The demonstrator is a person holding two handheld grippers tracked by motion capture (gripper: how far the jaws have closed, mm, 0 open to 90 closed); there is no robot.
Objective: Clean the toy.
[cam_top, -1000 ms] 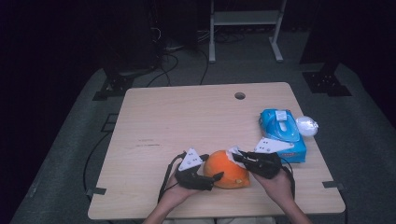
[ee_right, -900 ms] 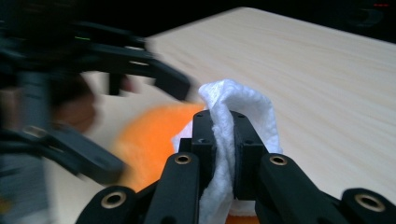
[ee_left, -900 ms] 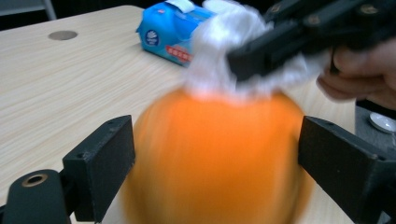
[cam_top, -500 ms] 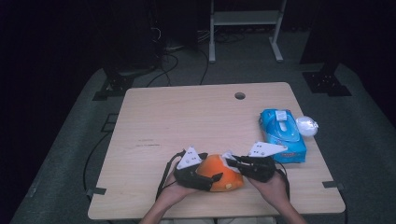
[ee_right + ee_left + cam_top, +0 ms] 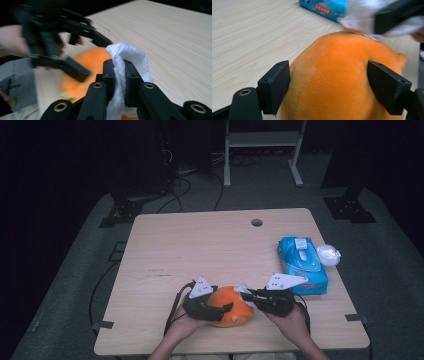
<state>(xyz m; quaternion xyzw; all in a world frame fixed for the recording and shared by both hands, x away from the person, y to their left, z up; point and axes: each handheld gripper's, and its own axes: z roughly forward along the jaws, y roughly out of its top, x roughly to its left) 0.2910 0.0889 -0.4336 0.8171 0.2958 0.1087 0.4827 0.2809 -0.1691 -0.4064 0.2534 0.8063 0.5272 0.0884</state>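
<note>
Sitting on the near edge of the wooden table (image 5: 210,245), between both hands: orange plush toy (image 5: 231,305), soft and rounded, short nap visible up close (image 5: 337,82). Lying near the front edge, roughly centre.

Gripping the toy from the left: left gripper (image 5: 212,309), jaws spread wide and pressing on either flank of the plush, one black pad at each side in the left gripper view (image 5: 328,87). Being held by the person's left hand (image 5: 182,325), grey three-cornered plate on top, cable looping back toward the table edge.

Pinching a white wipe (image 5: 125,72): right gripper (image 5: 120,75), jaws closed tight on the folded cloth, wipe bulging out above the pads and hanging below. Touching the top of the toy at its far side in the left gripper view, wipe (image 5: 372,17) resting on the orange surface. Being held by the right hand (image 5: 292,320), right gripper (image 5: 250,296) pointing left toward the toy in the high view.

Lying to the right on the table: blue wipes pack (image 5: 301,264), flat, white flap on top, just beside the right gripper. Sitting just beside the pack at the table's right edge: small white round object (image 5: 328,254), too small to identify.

Showing near the far edge: round cable hole (image 5: 257,222). Left gripper blurred in the right gripper view (image 5: 62,50).
</note>
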